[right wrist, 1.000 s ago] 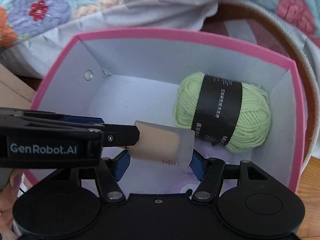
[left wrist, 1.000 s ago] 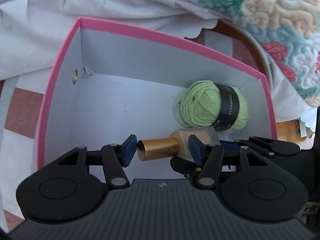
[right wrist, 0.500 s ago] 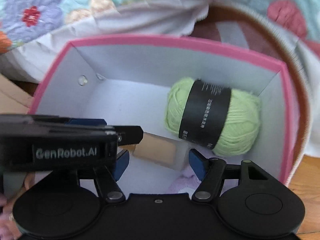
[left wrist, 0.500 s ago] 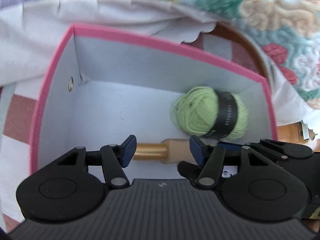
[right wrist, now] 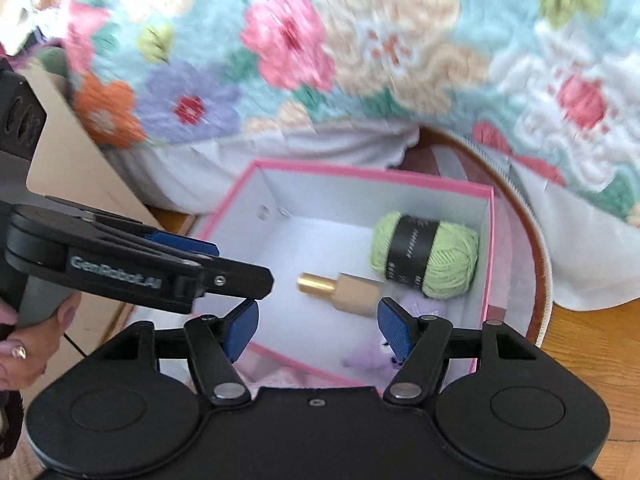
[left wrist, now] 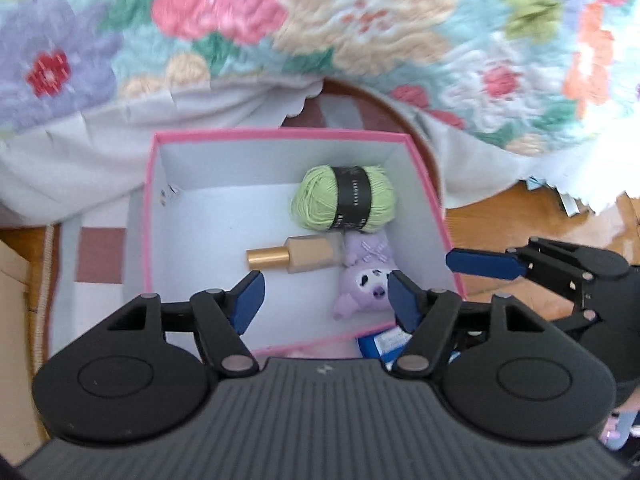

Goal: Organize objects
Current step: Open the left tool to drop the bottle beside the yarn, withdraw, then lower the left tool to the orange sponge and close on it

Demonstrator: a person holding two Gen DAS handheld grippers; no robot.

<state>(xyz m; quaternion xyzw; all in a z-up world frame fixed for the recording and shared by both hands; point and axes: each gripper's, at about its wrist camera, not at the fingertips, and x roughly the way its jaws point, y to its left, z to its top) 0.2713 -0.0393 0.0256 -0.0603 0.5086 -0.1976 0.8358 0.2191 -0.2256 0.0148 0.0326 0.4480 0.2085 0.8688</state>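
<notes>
A pink-rimmed box with a white inside holds a green yarn ball, a beige bottle with a gold cap lying on its side, and a purple plush toy. My left gripper hovers above the box's near edge; its jaws are opening and nothing is between them. My right gripper also hangs above the near edge, open and empty. Each gripper shows from the side in the other's view.
A floral quilt with a white hem drapes behind the box. A round rug lies under the box on a wooden floor. A beige board stands at left. A blue packet lies by the box's near edge.
Both grippers have let go of the bottle and risen out of the box. The bottle now lies on the box floor beside the plush toy. The left jaws stand wider.
</notes>
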